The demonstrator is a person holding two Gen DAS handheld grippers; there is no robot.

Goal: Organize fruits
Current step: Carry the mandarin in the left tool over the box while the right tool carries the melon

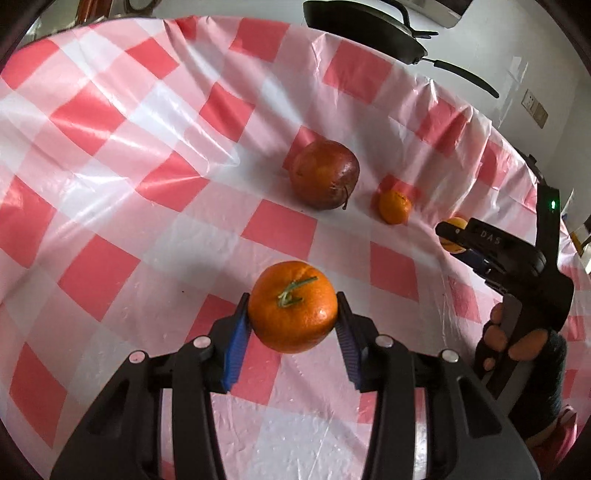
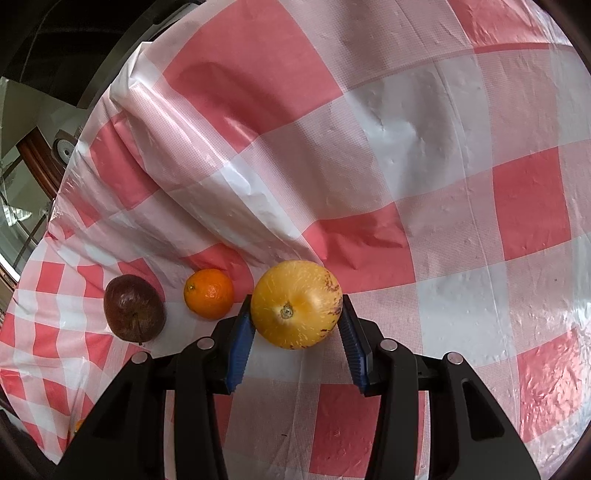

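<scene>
My left gripper (image 1: 292, 314) is shut on a large orange (image 1: 292, 311) with a green stem, held over the checked cloth. A dark red apple (image 1: 325, 174) and a small tangerine (image 1: 394, 206) lie beyond it on the table. My right gripper (image 2: 297, 314) is shut on a yellow speckled fruit (image 2: 296, 303); in the left wrist view this gripper (image 1: 448, 234) shows at the right with the yellow fruit (image 1: 455, 224) partly hidden by its fingers. In the right wrist view the tangerine (image 2: 208, 293) and the apple (image 2: 133, 307) lie just left of the yellow fruit.
A red and white checked plastic cloth (image 1: 147, 177) covers the table, with a raised fold (image 2: 207, 177) in it. A black frying pan (image 1: 365, 26) sits beyond the far edge. The cloth's edge (image 2: 59, 206) drops off at the left in the right wrist view.
</scene>
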